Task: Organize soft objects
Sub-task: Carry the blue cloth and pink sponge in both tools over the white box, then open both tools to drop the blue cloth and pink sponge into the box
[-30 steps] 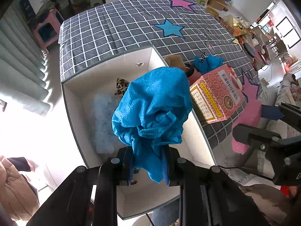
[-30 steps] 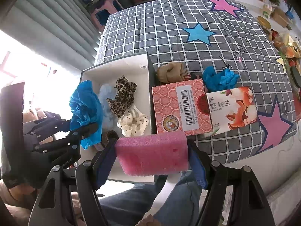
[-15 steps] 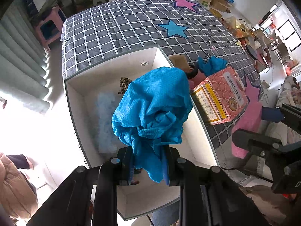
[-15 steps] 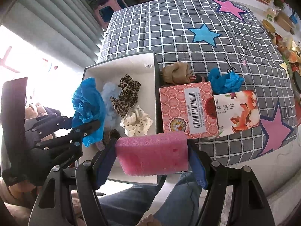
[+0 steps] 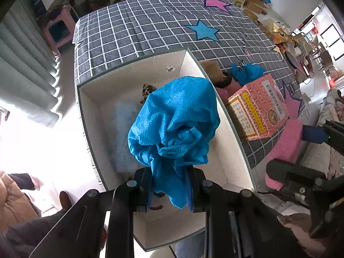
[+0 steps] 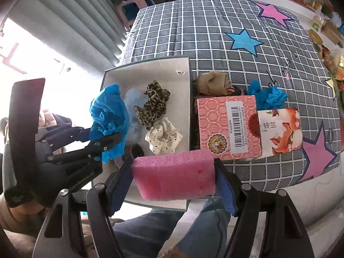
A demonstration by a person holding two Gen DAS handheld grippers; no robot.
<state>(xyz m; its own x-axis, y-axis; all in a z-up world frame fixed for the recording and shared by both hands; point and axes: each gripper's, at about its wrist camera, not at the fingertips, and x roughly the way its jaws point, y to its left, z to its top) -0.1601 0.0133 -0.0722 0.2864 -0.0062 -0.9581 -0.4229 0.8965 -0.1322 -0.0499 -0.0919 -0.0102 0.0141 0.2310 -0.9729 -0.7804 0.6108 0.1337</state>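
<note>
Left wrist view: the left gripper is clenched on a crumpled blue cloth, held over the white box.

Right wrist view: the right gripper grasps a pink sponge above the box's near edge; scrunchies lie inside.

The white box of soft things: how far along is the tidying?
Done: a leopard scrunchie and a dotted scrunchie lie in the white box. In hand: the left gripper holds a blue cover over it; the right gripper clamps a pink sponge. Left: a tan cloth and another blue cover outside.
</note>
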